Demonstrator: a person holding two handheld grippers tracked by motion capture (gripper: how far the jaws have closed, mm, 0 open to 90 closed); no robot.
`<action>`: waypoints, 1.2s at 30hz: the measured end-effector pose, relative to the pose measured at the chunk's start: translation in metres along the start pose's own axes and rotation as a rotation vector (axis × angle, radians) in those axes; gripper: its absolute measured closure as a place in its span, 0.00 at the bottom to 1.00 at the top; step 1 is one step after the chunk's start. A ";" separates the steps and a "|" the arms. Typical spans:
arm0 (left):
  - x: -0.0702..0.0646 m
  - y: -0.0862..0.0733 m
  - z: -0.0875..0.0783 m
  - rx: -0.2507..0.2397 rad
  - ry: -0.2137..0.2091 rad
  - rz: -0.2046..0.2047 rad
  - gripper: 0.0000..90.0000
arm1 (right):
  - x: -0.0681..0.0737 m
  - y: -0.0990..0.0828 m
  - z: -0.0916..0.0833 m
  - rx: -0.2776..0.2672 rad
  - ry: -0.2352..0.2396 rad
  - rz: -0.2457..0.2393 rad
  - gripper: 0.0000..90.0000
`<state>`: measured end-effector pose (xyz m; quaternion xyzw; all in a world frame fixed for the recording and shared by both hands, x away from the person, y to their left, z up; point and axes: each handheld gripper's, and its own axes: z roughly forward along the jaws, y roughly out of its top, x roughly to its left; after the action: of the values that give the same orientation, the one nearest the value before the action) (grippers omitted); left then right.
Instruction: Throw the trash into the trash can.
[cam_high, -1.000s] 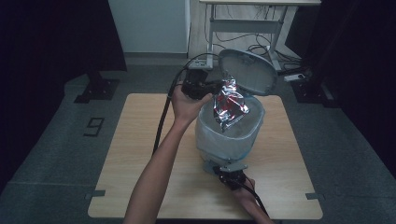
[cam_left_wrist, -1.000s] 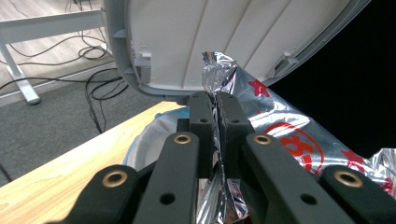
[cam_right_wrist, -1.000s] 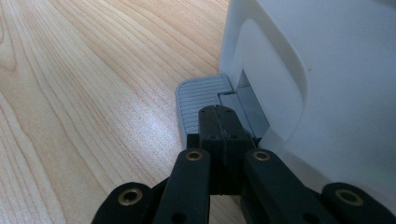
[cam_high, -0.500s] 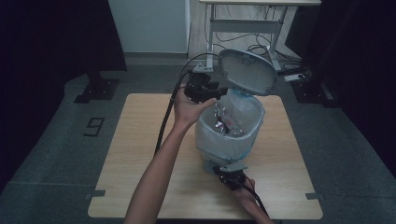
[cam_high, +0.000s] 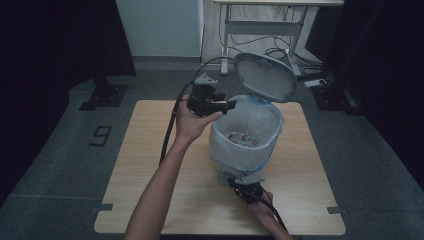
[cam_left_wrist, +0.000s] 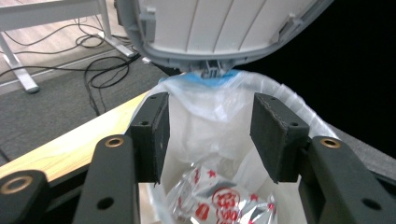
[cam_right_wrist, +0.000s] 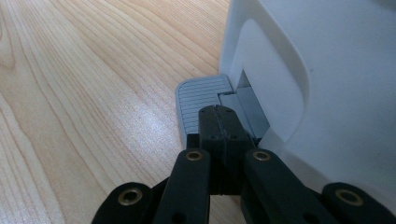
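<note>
A white pedal bin (cam_high: 220, 150) with a clear liner stands on the wooden table (cam_high: 150, 150), its lid (cam_high: 265, 77) tipped up. A silver and red foil packet (cam_high: 240, 139) lies at the bottom of the liner. My left gripper (cam_high: 227, 105) hovers at the bin's left rim. Its jaws have just been opening and nothing is between them; the packet (cam_left_wrist: 215, 200) lies below them in the left gripper view. My right gripper (cam_right_wrist: 218, 112) is shut, its closed tips resting on the grey pedal (cam_right_wrist: 198, 100) at the bin's foot (cam_right_wrist: 336, 84).
The raised lid (cam_left_wrist: 219, 28) hangs just beyond the left jaws. A black cable trails from the left gripper across the table. Bare tabletop (cam_right_wrist: 70, 93) lies left of the pedal. A desk frame (cam_high: 260, 30) and loose cables stand on the floor behind.
The foil packet, held over the bin's mouth by the left gripper a second ago, now lies inside the bin. The left jaws have opened. The right gripper has stayed on the pedal.
</note>
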<state>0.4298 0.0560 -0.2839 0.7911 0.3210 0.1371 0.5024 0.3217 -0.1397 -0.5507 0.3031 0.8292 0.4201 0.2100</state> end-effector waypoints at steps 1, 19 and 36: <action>0.001 -0.002 -0.003 -0.003 0.002 0.002 0.53 | 0.000 0.000 0.000 0.000 0.000 0.001 1.00; 0.010 -0.042 -0.055 -0.020 0.034 0.005 0.52 | 0.000 0.000 0.000 0.000 -0.002 -0.001 1.00; 0.012 -0.068 -0.082 -0.035 0.062 -0.008 0.52 | 0.001 0.000 0.000 0.001 -0.007 -0.003 1.00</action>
<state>0.3696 0.1410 -0.3078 0.7763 0.3372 0.1650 0.5064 0.3209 -0.1391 -0.5507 0.3036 0.8290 0.4185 0.2134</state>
